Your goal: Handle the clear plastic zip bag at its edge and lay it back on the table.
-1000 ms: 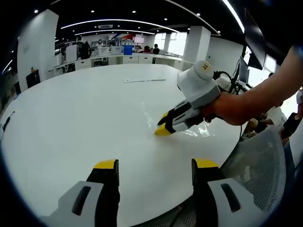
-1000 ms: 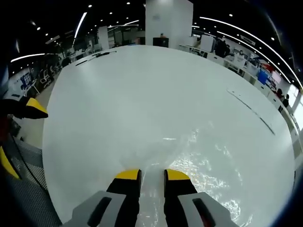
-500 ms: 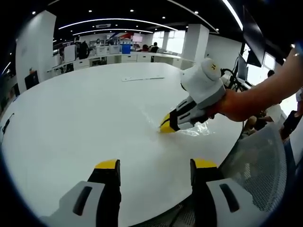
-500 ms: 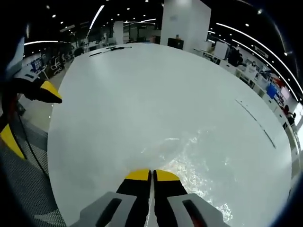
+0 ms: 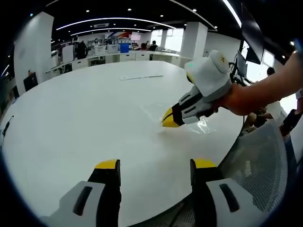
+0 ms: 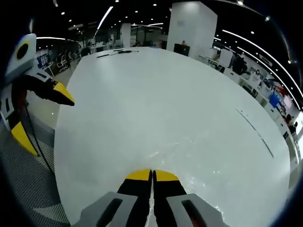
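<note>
A clear plastic zip bag (image 5: 202, 125) lies crinkled on the white round table (image 5: 85, 109), near its right edge. My right gripper (image 5: 169, 120), held by a person's hand (image 5: 246, 97), is shut on the bag's edge and tilted up from the tabletop. In the right gripper view its yellow-tipped jaws (image 6: 152, 175) are pressed together, with the faint glossy bag (image 6: 184, 151) spreading ahead and to the right. My left gripper (image 5: 155, 164) hovers open over the table's near edge, nothing between its jaws. It also enters the right gripper view at the left (image 6: 42, 113).
A grey mesh chair back (image 5: 258, 165) stands just off the table at the lower right. A long thin strip (image 5: 142, 77) lies on the far side of the table. Office desks and pillars fill the background.
The right gripper's jaws closed on the bag's edge, then rose and tilted, lifting that edge a little. The left gripper stayed open and still.
</note>
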Tool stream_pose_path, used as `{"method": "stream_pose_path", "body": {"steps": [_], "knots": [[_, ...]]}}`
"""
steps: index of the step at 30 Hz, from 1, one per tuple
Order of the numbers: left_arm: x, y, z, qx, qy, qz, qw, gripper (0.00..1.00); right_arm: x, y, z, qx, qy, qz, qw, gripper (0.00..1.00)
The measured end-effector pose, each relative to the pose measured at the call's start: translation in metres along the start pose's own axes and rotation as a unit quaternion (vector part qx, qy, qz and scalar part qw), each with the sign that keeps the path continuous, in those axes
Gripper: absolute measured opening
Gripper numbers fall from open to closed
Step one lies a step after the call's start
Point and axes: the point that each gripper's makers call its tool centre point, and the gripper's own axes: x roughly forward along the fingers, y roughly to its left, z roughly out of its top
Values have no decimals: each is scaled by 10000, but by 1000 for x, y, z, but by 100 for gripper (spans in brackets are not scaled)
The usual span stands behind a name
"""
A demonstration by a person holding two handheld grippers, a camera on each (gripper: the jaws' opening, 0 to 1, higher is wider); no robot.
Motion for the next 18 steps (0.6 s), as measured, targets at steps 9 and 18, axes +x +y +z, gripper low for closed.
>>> {"method": "stream_pose_path", "body": {"steps": [9,18], "knots": [[1,-3,-3,108,56,-39,9999,59,-11,2,-1,-137,-3,78,9999,0],[0,-8,-2,209,102,-67,9997,59,-21,3,5,-233,-75,79,9997,0]]}}
